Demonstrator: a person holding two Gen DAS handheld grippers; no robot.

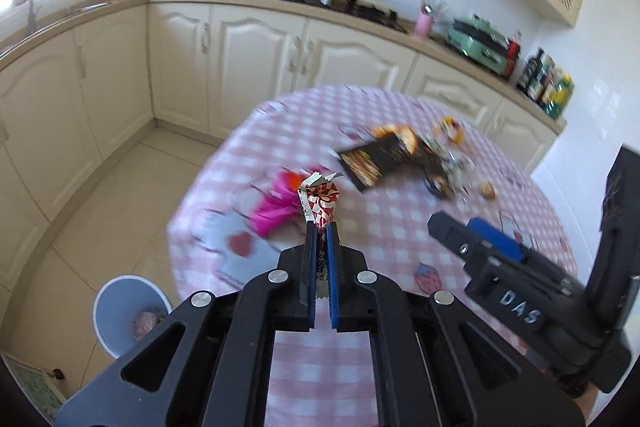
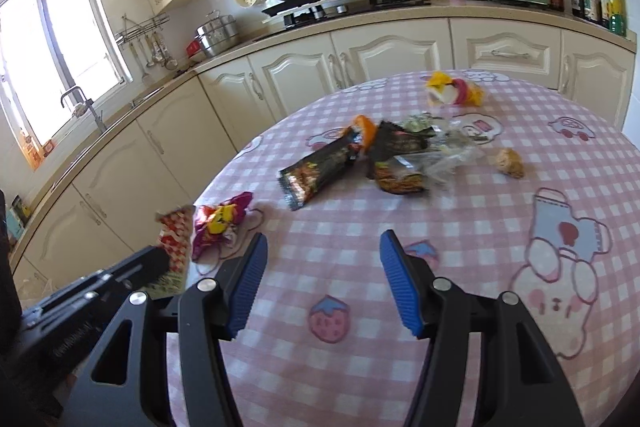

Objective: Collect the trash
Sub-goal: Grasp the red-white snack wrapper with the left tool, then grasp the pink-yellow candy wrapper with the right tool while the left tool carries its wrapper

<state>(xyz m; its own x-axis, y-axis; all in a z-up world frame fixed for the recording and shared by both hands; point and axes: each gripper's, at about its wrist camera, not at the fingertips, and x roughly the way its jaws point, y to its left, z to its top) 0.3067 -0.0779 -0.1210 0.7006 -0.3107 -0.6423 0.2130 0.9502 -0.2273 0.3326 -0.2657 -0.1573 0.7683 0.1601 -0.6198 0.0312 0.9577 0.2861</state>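
left hand-held gripper [image 1: 320, 227] pinching red-white wrapper [image 1: 322, 201], "DAS" on right hand-held gripper [image 1: 476, 239]

Tablecloth [image 2: 460, 227] pink-white check; wrapper [image 1: 320, 203] red-white patterned; pouch [image 2: 320, 171] black; bin [image 1: 120, 303] pale blue, perhaps grey.

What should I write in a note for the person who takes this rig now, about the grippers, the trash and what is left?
Left gripper: shut on a red-and-white wrapper, above the table's left edge.
Right gripper: open, empty, above the checked tablecloth.
Bin: blue, on the floor left of the table; something already lies inside.
Left on the table: pink wrapper, black packets, clear wrapper, yellow wrapper, a brown crumb-like piece.
Next, probably: drop the held wrapper into the bin, then collect the rest.
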